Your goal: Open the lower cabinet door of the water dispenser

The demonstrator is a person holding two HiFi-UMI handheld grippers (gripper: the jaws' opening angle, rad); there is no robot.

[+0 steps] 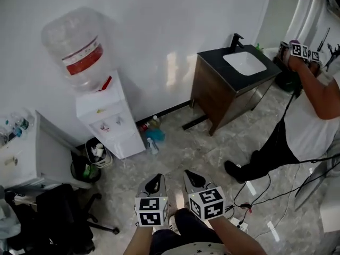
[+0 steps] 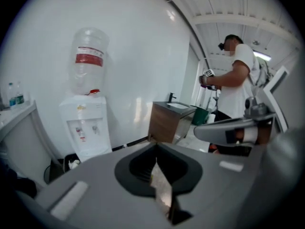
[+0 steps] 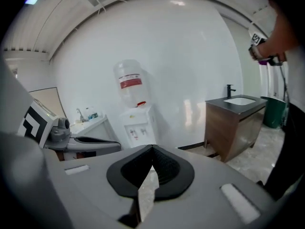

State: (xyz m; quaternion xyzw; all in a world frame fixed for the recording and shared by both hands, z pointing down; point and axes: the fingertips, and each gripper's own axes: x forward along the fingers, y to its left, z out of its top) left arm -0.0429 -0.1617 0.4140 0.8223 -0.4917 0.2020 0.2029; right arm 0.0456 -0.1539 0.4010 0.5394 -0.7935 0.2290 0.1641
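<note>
The white water dispenser (image 1: 106, 116) stands against the wall with an upturned clear bottle (image 1: 74, 44) on top. Its lower cabinet door (image 1: 126, 141) looks closed. It also shows in the left gripper view as the dispenser (image 2: 85, 123) and in the right gripper view as the dispenser (image 3: 137, 127). My left gripper (image 1: 155, 184) and right gripper (image 1: 194, 178) hang side by side low in the head view, well short of the dispenser. Both are shut with nothing between their jaws, as the left gripper (image 2: 156, 148) and right gripper (image 3: 152, 150) show in their own views.
A small bin (image 1: 98, 153) with rubbish sits left of the dispenser, and bottles (image 1: 151, 134) lie on the floor to its right. A dark sink vanity (image 1: 234, 84) stands further right. Another person (image 1: 313, 110) works at the far right, cables (image 1: 265, 195) trail across the floor, and a black chair (image 1: 58, 217) is at lower left.
</note>
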